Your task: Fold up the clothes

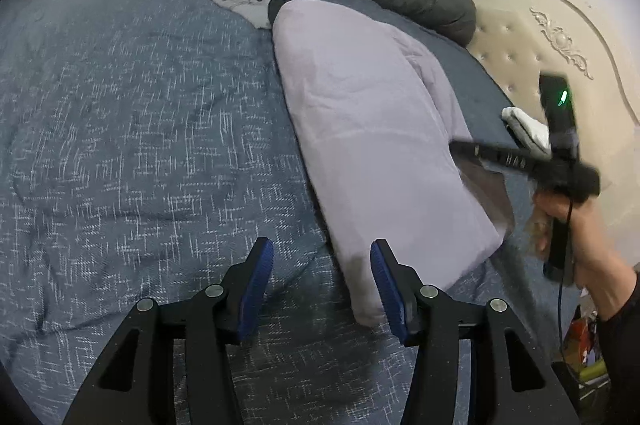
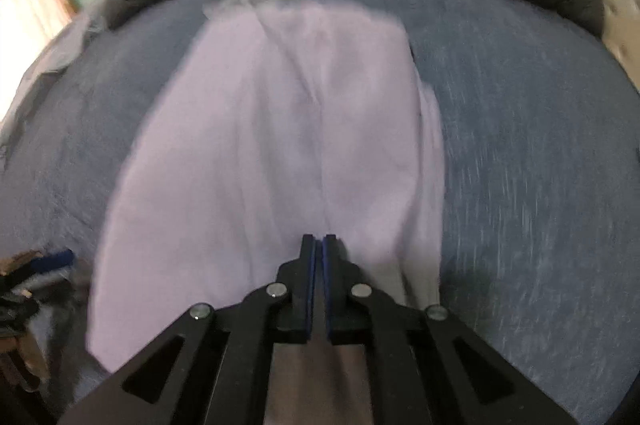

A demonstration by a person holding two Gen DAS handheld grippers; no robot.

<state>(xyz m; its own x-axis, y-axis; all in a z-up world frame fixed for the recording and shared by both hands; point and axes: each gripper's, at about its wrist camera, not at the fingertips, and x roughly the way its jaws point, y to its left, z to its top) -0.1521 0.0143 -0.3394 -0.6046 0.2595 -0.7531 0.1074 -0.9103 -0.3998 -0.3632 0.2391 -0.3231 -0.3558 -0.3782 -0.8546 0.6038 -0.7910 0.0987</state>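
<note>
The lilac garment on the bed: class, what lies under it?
The lilac garment lies on the blue patterned bedspread. A grey-brown layer peeks out at its right edge; the rest beneath is covered.

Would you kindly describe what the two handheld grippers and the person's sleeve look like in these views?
Both the left gripper and the right gripper have matte black angular linkage arms with silver round rivets and triangular cut-outs, ending in ribbed blue finger pads. From the left wrist view, the right unit's black handle carries a small green light and a thin black cable. The person wears a dark sleeve.
</note>
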